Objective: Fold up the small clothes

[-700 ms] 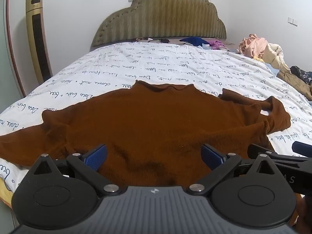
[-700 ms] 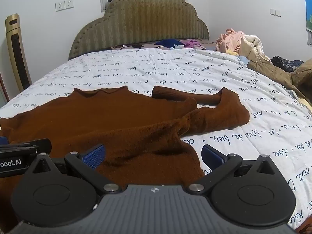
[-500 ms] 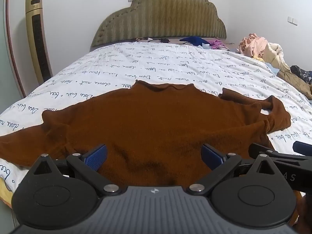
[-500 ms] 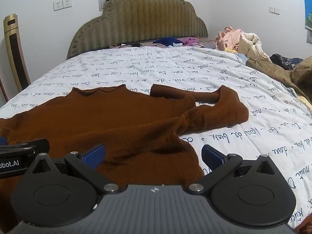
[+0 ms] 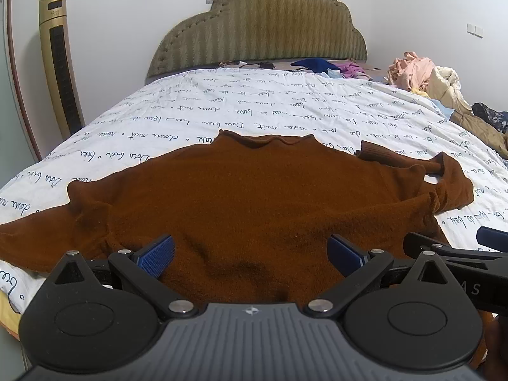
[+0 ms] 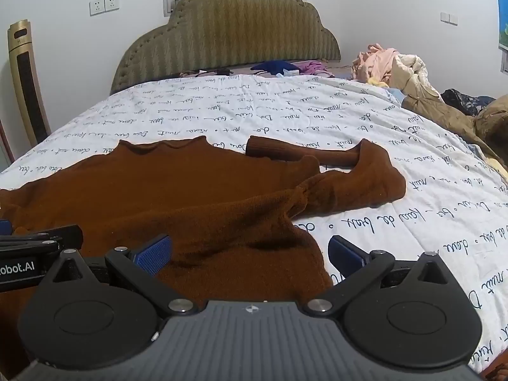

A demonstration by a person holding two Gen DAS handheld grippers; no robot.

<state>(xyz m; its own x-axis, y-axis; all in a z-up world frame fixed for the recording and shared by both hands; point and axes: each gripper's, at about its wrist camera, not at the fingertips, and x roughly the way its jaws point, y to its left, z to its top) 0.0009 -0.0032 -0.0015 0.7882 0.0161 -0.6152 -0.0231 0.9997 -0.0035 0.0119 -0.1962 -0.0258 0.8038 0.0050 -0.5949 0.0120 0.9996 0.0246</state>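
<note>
A brown knit sweater point(image 5: 254, 197) lies spread flat on the bed, neck toward the headboard; it also shows in the right wrist view point(image 6: 177, 197). Its left sleeve point(image 5: 35, 238) stretches out to the left. Its right sleeve point(image 6: 343, 181) is folded back on itself, cuff point(image 6: 263, 149) pointing toward the neck. My left gripper point(image 5: 250, 252) is open and empty, low over the sweater's hem. My right gripper point(image 6: 249, 252) is open and empty over the hem's right corner. Each gripper's side shows in the other's view.
The bed has a white quilt with blue script point(image 6: 317, 111) and a padded olive headboard point(image 5: 263, 31). A pile of clothes point(image 6: 390, 66) lies at the far right. Small garments point(image 5: 320, 65) lie by the headboard. A gold tower fan point(image 5: 60, 63) stands at the left.
Both grippers have drifted slightly; the sweater and the open jaws look the same.
</note>
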